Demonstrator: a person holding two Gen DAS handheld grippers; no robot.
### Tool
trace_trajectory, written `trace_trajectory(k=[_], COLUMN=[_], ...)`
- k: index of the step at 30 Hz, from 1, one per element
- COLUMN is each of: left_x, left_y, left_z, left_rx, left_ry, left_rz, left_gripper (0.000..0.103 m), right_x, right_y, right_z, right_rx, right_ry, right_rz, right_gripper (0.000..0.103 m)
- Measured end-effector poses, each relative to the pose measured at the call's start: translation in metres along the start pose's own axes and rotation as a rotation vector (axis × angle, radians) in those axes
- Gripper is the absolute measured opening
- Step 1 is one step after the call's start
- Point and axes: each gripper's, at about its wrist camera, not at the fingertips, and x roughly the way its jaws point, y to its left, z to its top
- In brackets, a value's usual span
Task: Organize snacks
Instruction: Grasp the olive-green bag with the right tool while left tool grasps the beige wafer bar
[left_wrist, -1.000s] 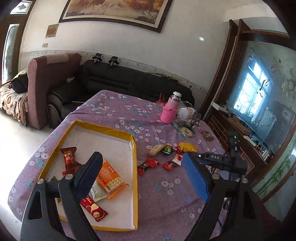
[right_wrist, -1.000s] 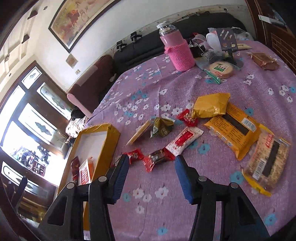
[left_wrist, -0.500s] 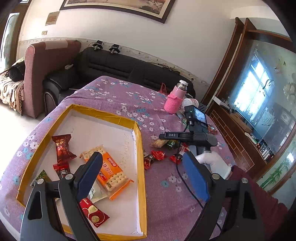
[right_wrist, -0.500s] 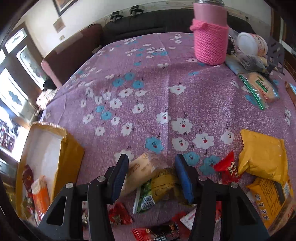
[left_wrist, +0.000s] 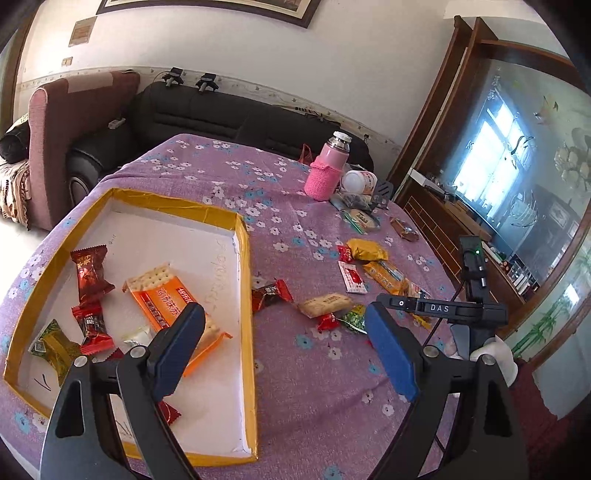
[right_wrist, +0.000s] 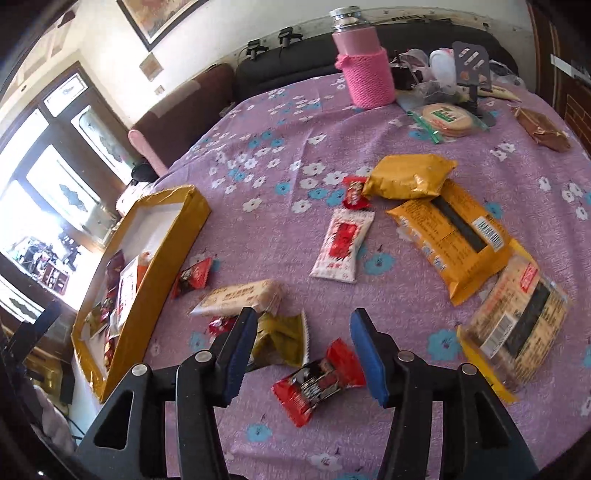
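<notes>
- Now the right gripper is hovering over loose snacks, jaws opening, gripping nothing — the red candy is lying on the purple cloth just below them.
- Best drop straight, straddling only that wrapper.
- Meanwhile the left gripper is waiting spread and unladen by the yellow-rimmed tray.

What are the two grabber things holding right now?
Nothing. The left hand-held gripper hangs open over the yellow-edged tray. The right hand-held gripper is opening above a red candy wrapper, not touching it.
</notes>
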Motion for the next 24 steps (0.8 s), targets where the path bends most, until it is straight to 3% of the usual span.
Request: trace_trajectory(k=[2,4,8,9,10,11,13,14,16,20,24], left_x=[0.005,0.009,0.025,0.031,0.037,0.043,0.058,0.066,0.084,0.122,0.155], left_y=[-0.008,-0.017,-0.035,-0.039,-0.043,-0.046,-0.053,-0.057,-0.063,-0.079,-0.095], left_z=[-0.001,-0.002,-0.002,-0.001,0.000,0.002,0.005,0.006,0.008,0.007,0.003], left_rx=[0.016,0.055,0.170,0.199,0.225,0.247,0.283,0.298,0.325,0.381,0.496], left_ry=[0.020,0.038,0.091,0.104,0.116,0.129,0.158,0.172,0.201,0.267,0.336], left_rz=[0.000,0.008,0.056,0.069,0.076,0.078,0.077,0.071,0.041,0.025,0.040], left_gripper=[0.089,0.089,0.089,0.089,0.089,0.089,0.089,0.089,0.088,0.088,0.088], right_x=[0.007,0.016,0.041,0.045,0.047,0.047,0.040,0.035,0.026,0.017,0.017], right_y=[0.014,0.030,0.049,0.051,0.050,0.049,0.042,0.037,0.025,-0.001,-0.032], right_z=[-0.003,-0.006,-0.012,-0.014,-0.015,-0.015,-0.014,-0.012,-0.008,-0.001,0.004], right_rx=[-0.081,-0.155,-0.279,-0.289,-0.288,-0.276,-0.242,-0.227,-0.178,-0.084,0.051], right_ry=[-0.014,-0.019,-0.024,-0.023,-0.031,-0.039,-0.063,-0.073,-0.098,-0.113,-0.104], right_rz=[-0.003,0.005,-0.061,-0.056,-0.061,-0.053,-0.027,-0.026,-0.010,0.009,0.062], right_gripper=[0.056,0.065,0.065,0.060,0.046,0.045,0.029,0.026,0.007,0.002,0.009])
